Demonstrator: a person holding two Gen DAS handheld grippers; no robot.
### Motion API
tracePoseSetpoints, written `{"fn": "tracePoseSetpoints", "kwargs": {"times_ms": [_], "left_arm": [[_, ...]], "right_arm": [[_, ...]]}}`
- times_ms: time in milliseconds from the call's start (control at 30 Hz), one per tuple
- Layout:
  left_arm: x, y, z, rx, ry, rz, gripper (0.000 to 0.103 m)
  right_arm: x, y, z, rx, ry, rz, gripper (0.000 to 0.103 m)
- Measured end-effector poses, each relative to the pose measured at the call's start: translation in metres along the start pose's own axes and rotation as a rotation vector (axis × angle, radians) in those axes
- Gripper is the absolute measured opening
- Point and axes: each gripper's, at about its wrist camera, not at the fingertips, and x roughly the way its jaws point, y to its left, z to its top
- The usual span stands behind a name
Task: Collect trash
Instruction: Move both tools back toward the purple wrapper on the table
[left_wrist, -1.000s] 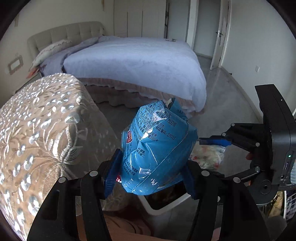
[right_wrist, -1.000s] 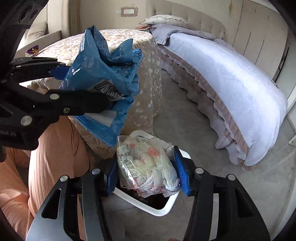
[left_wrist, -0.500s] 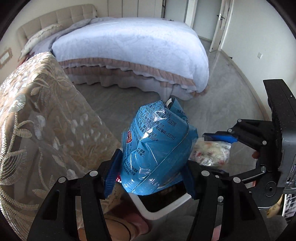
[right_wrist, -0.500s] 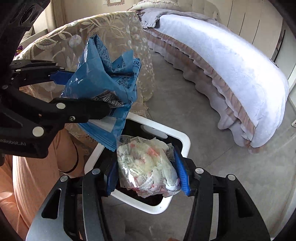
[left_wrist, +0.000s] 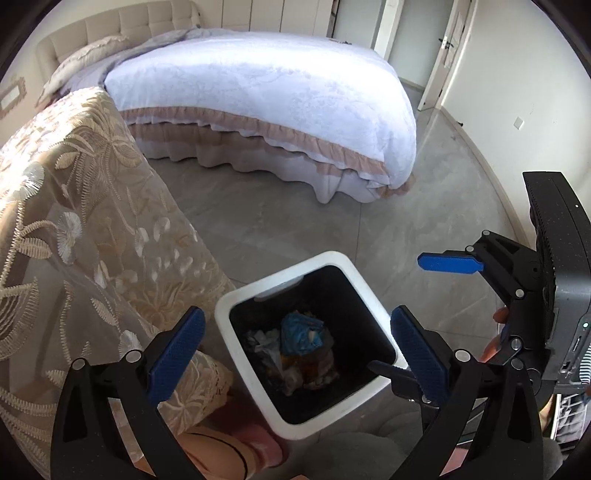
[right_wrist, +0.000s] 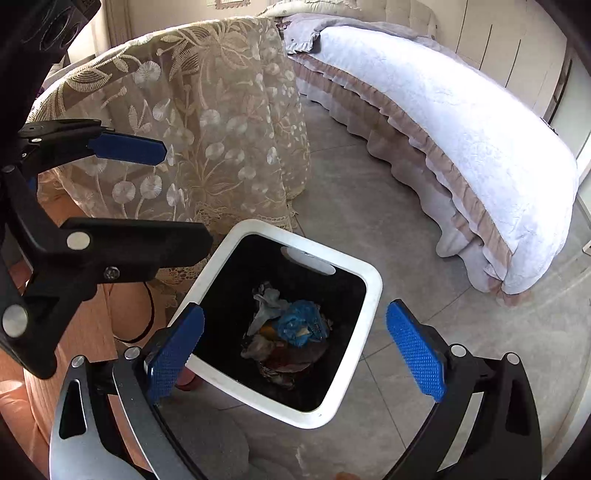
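Trash (left_wrist: 301, 334) binned, both claws wide.

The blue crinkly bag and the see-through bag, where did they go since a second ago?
Both tongs let go. The left tongs dropped the blue crinkly snack bag, and the right tongs dropped the clear plastic bag; both now stand open and empty above the white square bin. The blue bag lies on the trash inside. The bin, lace-covered table and bed stayed put.
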Motion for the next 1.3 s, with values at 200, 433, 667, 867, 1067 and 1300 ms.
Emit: {"fn": "tracePoseSetpoints", "kwargs": {"times_ms": [200,433,667,867,1067,1300], "left_arm": [[-0.038,-0.005,0.004,-0.003,-0.079,0.003,0.098],[-0.107,0.001,0.012,-0.010,-0.224,0.066,0.098],[-0.172,0.034,0.004,-0.059,-0.346,0.227,0.098],[-0.214,0.073,-0.017,-0.149,-0.397,0.379,0.098],[-0.254,0.110,-0.044,-0.229,-0.428,0.517,0.098],[-0.295,0.160,-0.079,-0.336,-0.435,0.623,0.098]], "right_arm": [[-0.020,0.005,0.012,-0.024,-0.064,-0.028,0.098],[-0.059,0.025,0.040,-0.088,-0.180,-0.035,0.098],[-0.091,0.056,0.077,-0.147,-0.304,0.001,0.098],[-0.105,0.092,0.116,-0.175,-0.376,0.073,0.098],[-0.109,0.142,0.149,-0.236,-0.410,0.134,0.098],[-0.104,0.212,0.186,-0.325,-0.435,0.208,0.098]]}}
